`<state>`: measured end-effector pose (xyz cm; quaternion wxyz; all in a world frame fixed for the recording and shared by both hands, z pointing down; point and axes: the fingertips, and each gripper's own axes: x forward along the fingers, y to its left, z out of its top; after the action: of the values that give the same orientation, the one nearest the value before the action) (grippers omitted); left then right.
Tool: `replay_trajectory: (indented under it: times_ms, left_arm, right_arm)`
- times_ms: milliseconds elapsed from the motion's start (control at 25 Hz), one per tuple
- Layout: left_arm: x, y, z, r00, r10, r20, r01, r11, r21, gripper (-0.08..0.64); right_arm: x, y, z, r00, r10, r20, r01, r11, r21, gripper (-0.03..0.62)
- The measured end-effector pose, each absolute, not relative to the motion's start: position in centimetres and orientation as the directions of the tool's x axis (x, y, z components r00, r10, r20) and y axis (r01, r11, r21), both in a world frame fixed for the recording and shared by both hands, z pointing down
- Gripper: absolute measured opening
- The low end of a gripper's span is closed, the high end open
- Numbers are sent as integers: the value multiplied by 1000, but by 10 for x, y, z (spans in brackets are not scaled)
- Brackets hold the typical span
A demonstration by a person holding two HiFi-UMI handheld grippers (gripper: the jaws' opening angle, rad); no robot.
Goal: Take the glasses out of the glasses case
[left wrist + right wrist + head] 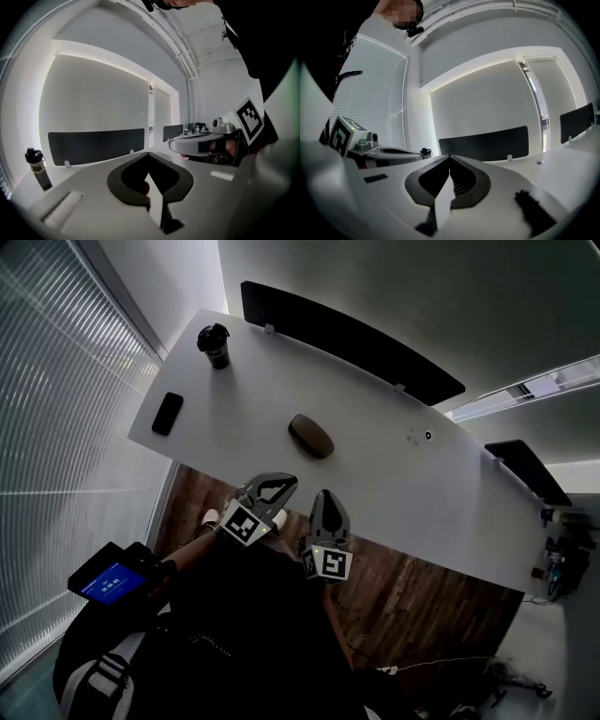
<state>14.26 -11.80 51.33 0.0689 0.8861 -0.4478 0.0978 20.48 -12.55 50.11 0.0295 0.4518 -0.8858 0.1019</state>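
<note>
Glasses case (310, 435) lies mid-table (403, 474), looks closed, well beyond both grippers at near edge. Left gripper (281, 486): jaws together, nothing between. Right gripper (323, 498): likewise closed, empty. Likely step: approach. Needs jaws opened before arrival, one gripper pinning case base, other working lid seam. Phone (167, 413) and bottle (214, 345) far left, no obstacle.

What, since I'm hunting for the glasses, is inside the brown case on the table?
The glasses case lies shut on the white table; only its brown shell shows. Its inside is covered, so any glasses cannot be seen.
</note>
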Motion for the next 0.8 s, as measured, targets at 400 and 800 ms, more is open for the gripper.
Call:
replay_trajectory:
  times_ms: [400, 800]
  left_arm:
    - [174, -146, 543, 611, -723, 322, -762, -647, -8, 6]
    - [171, -187, 559, 685, -659, 312, -701, -712, 35, 6]
  right_arm:
    - [249, -162, 521, -557, -812, 173, -830, 538, -146, 6]
    - [229, -188, 556, -564, -754, 338, -813, 579, -65, 6]
